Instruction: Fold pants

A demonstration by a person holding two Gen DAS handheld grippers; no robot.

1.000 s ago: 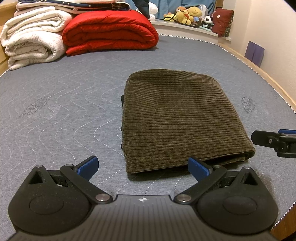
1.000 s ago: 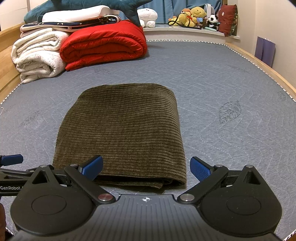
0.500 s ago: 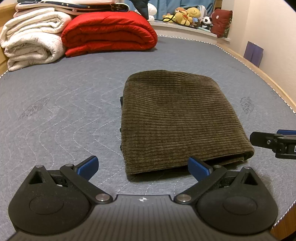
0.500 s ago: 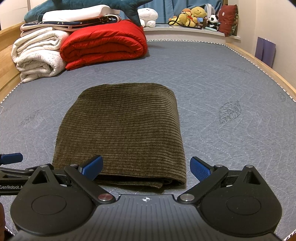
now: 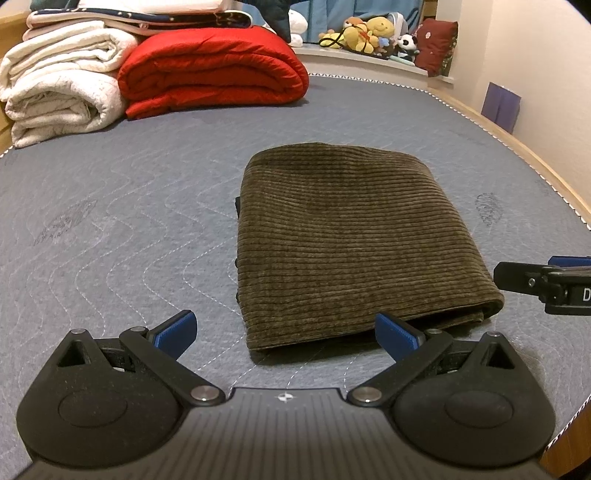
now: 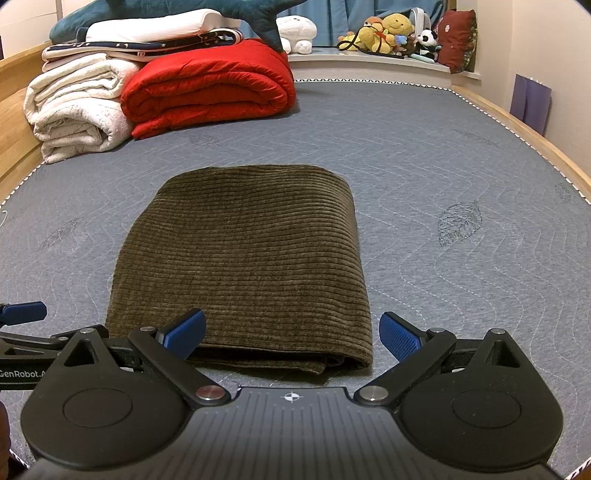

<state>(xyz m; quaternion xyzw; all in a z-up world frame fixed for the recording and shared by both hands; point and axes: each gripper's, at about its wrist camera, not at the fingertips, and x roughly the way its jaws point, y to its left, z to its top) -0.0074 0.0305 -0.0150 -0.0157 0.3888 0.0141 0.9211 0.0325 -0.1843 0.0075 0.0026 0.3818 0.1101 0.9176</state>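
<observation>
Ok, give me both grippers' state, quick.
Left gripper: open, holding nothing.
Right gripper: open, holding nothing, near the pants.

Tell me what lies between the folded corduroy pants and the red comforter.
Only bare grey quilted mattress separates the folded corduroy pants from the red comforter; the right wrist view shows this stretch most plainly.

Folded red duvet (image 6: 210, 94) beside rolled white quilts (image 6: 79, 110) on grey mattress (image 6: 424, 177), plush toys (image 6: 391, 31), perhaps a shark (image 6: 184, 7)
</observation>
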